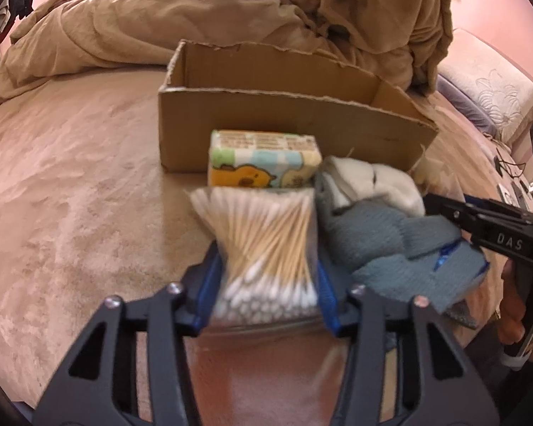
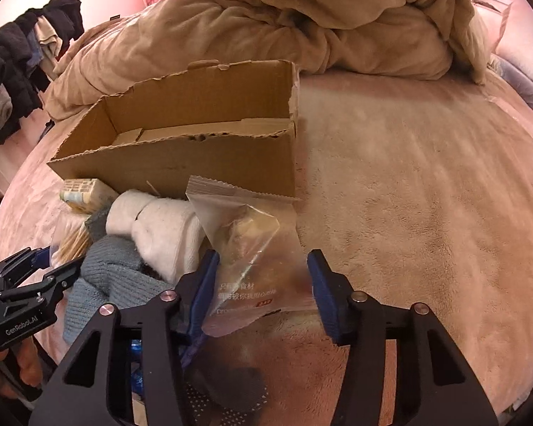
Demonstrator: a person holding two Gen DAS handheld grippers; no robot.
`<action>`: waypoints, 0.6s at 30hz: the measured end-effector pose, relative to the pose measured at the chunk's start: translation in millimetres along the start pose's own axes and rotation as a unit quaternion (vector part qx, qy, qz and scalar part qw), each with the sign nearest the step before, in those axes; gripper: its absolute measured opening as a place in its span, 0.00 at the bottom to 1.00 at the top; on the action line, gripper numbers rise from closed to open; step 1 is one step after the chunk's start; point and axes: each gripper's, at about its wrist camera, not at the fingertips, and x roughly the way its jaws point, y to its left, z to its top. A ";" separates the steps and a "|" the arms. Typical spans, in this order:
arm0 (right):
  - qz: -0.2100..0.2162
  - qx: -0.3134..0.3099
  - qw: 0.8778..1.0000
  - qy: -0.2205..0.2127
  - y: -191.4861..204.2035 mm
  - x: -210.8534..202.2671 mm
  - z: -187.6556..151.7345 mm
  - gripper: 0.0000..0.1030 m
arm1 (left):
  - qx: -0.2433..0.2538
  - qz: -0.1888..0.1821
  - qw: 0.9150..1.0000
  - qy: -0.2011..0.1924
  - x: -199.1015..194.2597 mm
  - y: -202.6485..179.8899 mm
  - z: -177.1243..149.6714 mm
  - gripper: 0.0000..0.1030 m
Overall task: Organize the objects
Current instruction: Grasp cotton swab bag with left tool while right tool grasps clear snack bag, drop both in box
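Nearest the left wrist camera, the left gripper (image 1: 264,280) has its two blue pads against either side of a clear bag of cotton swabs (image 1: 263,248), pinching it at the near end where the white tips bunch together; the wooden sticks fan out toward the far end. In the right wrist view, the right gripper (image 2: 263,284) straddles a clear snack packet (image 2: 247,248) with printed lettering: the left pad touches the packet's edge, while the right pad stands just clear of the plastic, so the jaws are spread around it and not yet pressing. Just left of that packet lies a grey-blue knitted cloth (image 2: 113,277), with a rolled white sock (image 2: 163,230) resting against it. Beyond the swabs sits a small tissue pack (image 1: 263,161) printed with a yellow cartoon animal, touching the near wall of an open cardboard box (image 1: 295,120) whose rim is torn and ragged; its inside looks bare. All of these lie on a pale plush bedspread (image 1: 71,184). Behind the box, a tan duvet (image 2: 302,17) is heaped up. At the far left of the right wrist view, dark clothes (image 2: 17,67) hang in a bunch.
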 end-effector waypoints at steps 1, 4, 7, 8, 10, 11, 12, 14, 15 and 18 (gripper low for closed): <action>0.000 -0.002 1.000 -0.004 1.0 -3.5 0.0 0.51 | 0.001 -0.001 1.000 -0.003 -5.4 -0.4 -0.6 0.45; -0.014 -0.016 0.999 -0.023 8.3 -19.9 -1.0 0.51 | 0.002 -0.001 1.000 -0.016 -24.5 -0.5 -0.9 0.44; -0.019 -0.029 0.998 -0.047 18.7 -39.2 2.8 0.51 | 0.002 -0.007 0.999 -0.035 -47.8 -1.6 2.7 0.44; -0.019 -0.032 0.998 -0.056 21.6 -46.0 5.0 0.51 | 0.003 -0.010 0.999 -0.042 -54.6 -3.4 5.4 0.44; -0.015 -0.037 0.997 -0.070 25.7 -56.6 13.5 0.51 | 0.006 -0.020 0.998 -0.052 -66.3 -7.6 15.3 0.44; -0.012 -0.040 0.996 -0.076 27.5 -61.4 18.1 0.51 | 0.008 -0.023 0.998 -0.057 -69.7 -11.0 19.3 0.44; -0.011 -0.043 0.996 -0.083 29.2 -65.0 23.6 0.51 | 0.012 -0.029 0.997 -0.066 -76.0 -14.4 26.2 0.44; -0.011 -0.048 0.994 -0.094 30.4 -69.3 36.3 0.51 | 0.018 -0.034 0.996 -0.077 -79.8 -22.4 40.5 0.44; -0.011 -0.049 0.994 -0.098 30.1 -70.6 42.6 0.51 | 0.020 -0.036 0.996 -0.083 -80.2 -24.8 49.0 0.44; -0.005 -0.050 0.993 -0.105 25.3 -65.6 62.3 0.51 | 0.016 -0.045 0.995 -0.091 -74.7 -31.2 72.4 0.44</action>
